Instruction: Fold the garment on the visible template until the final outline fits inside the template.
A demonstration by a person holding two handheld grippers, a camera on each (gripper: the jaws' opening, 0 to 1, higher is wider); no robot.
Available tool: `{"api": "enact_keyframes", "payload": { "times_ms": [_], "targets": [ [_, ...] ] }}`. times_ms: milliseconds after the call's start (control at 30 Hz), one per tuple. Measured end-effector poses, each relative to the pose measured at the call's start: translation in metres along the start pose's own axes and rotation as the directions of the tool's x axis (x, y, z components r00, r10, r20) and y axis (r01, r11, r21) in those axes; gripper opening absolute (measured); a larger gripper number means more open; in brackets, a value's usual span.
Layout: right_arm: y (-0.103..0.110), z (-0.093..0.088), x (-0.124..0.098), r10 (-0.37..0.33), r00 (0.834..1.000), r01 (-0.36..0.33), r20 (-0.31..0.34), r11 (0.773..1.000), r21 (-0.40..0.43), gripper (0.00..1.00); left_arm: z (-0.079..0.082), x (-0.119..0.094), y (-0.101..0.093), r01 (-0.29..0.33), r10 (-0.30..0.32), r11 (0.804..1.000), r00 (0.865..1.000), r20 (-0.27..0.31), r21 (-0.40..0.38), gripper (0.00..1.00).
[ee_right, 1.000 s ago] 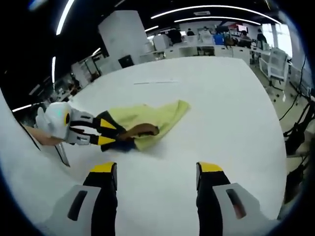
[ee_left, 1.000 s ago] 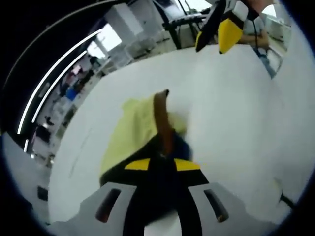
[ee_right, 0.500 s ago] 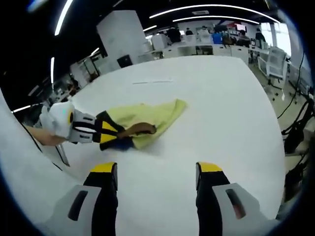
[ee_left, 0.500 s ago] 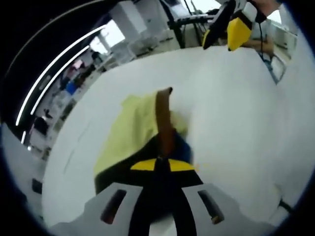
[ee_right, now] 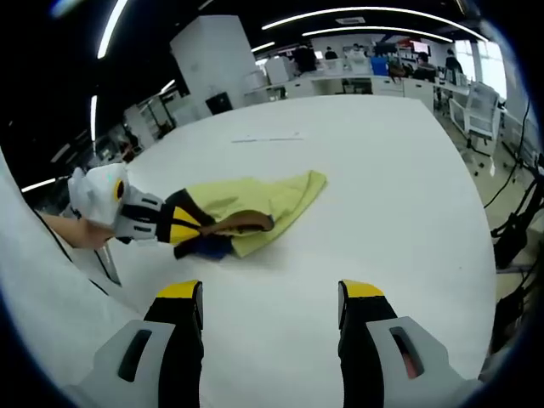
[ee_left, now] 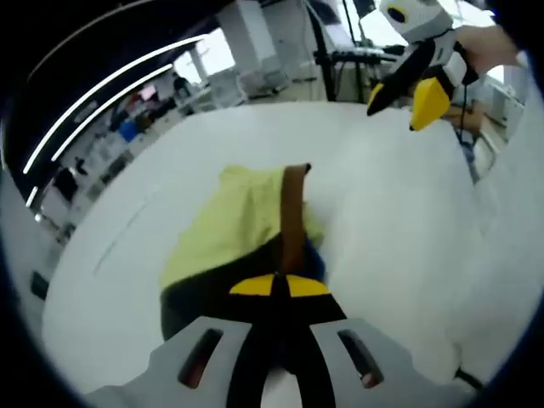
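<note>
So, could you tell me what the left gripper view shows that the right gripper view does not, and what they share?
The left gripper view alone gives the close look: the left gripper shut on the garment's near edge, and the right gripper seen from the front, held above the table. The right gripper view alone shows the whole garment outline, a thin line marked on the table beyond it, and its own jaws wide apart. Both share the yellow-green garment with its brown strip on the white table.

Open-plan office or lab: desks (ee_right: 357, 83), chairs (ee_right: 478, 109) (people seated), ceiling light strips (ee_right: 374, 14).
</note>
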State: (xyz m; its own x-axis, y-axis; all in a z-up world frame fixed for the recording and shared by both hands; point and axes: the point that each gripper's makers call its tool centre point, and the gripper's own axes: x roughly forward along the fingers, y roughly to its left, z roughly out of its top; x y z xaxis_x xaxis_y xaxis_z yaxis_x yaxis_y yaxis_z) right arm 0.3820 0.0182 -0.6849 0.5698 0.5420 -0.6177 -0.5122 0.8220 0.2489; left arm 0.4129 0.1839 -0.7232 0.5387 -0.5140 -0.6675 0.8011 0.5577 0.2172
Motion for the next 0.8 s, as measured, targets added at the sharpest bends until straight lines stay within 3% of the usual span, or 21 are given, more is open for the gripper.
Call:
{"api": "enact_keyframes", "payload": {
  "times_ms": [100,400,800],
  "targets": [
    [0.001,0.001,0.001,0.002,1.000,-0.002,0.005,1.000,-0.011,0.63,0.004,-0.007,0.002,0.005,-0.003,0.997,1.000,0.024,-0.079,0.00],
    [0.010,0.001,0.005,0.002,1.000,-0.002,0.006,0.999,-0.050,0.60,0.010,-0.032,0.012,-0.018,0.027,0.988,0.998,0.055,-0.154,0.00],
    [0.024,0.007,0.025,0.026,1.000,-0.025,0.003,0.991,-0.132,0.55,0.020,-0.055,0.023,-0.054,0.066,0.986,0.995,0.076,-0.156,0.00]
  ]
}}
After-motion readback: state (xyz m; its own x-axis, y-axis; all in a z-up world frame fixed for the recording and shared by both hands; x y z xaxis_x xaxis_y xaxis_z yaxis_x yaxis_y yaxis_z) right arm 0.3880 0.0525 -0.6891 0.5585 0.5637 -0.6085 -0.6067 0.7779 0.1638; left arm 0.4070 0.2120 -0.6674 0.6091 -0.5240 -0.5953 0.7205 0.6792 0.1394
